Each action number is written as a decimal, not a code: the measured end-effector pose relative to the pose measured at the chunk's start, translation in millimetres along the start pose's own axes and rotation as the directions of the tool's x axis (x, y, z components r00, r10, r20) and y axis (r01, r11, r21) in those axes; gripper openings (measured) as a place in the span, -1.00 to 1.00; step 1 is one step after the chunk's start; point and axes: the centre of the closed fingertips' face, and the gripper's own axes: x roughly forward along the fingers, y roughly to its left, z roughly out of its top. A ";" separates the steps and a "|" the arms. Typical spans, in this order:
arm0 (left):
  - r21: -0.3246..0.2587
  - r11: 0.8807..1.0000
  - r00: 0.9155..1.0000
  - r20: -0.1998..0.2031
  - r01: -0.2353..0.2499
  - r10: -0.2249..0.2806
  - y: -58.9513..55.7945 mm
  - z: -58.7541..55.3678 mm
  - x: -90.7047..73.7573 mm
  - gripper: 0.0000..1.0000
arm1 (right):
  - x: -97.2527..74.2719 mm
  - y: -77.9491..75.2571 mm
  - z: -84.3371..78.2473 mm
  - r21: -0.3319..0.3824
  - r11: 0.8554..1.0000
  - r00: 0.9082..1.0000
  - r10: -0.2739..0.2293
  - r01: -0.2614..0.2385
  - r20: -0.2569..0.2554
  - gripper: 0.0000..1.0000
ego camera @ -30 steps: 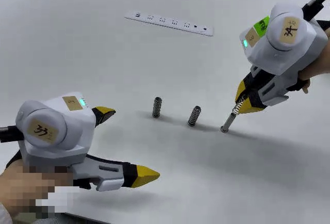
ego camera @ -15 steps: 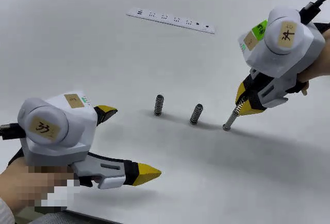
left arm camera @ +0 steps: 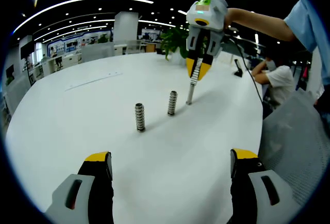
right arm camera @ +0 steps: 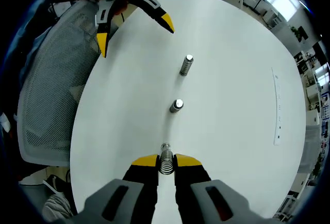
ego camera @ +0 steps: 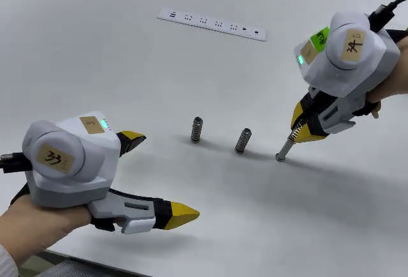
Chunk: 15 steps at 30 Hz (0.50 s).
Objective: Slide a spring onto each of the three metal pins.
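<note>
Three metal pins stand upright in a row on the white table point(ego camera: 127, 53). The left pin point(ego camera: 196, 129) point(left arm camera: 139, 116) point(right arm camera: 187, 64) and the middle pin point(ego camera: 242, 140) point(left arm camera: 172, 102) point(right arm camera: 177, 105) each carry a spring. My right gripper point(ego camera: 298, 130) point(right arm camera: 166, 159) is shut on a third spring point(ego camera: 293, 134) point(right arm camera: 165, 161), held tilted over the upper part of the right pin point(ego camera: 281, 154) point(left arm camera: 191, 92). The spring's lower end is around the pin's top. My left gripper point(ego camera: 164, 175) point(left arm camera: 170, 157) hovers open near the front edge, well short of the pins, with nothing between its fingers.
A white power strip point(ego camera: 211, 24) point(left arm camera: 93, 81) lies flat at the far side of the table. A grey mesh chair point(right arm camera: 51, 95) stands beyond the table edge by the left hand. Other desks and people are in the background.
</note>
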 end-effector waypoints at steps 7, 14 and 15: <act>0.000 1.000 1.000 -0.001 0.003 -0.003 0.1 -0.3 0.1 0.95 | 3.5 -1.5 -1.3 -0.006 1.000 1.000 0.003 -0.003 -0.009 -0.75; -0.003 1.000 1.000 -0.001 -0.001 0.001 1.0 -0.8 -0.8 1.00 | 9.1 -2.5 -2.6 -0.016 1.000 1.000 0.004 -0.005 -0.024 -0.75; -0.003 1.000 1.000 0.001 -0.002 0.002 1.3 -0.4 -1.1 1.00 | 10.0 -2.4 -2.9 -0.016 1.000 1.000 0.005 -0.005 -0.027 -0.75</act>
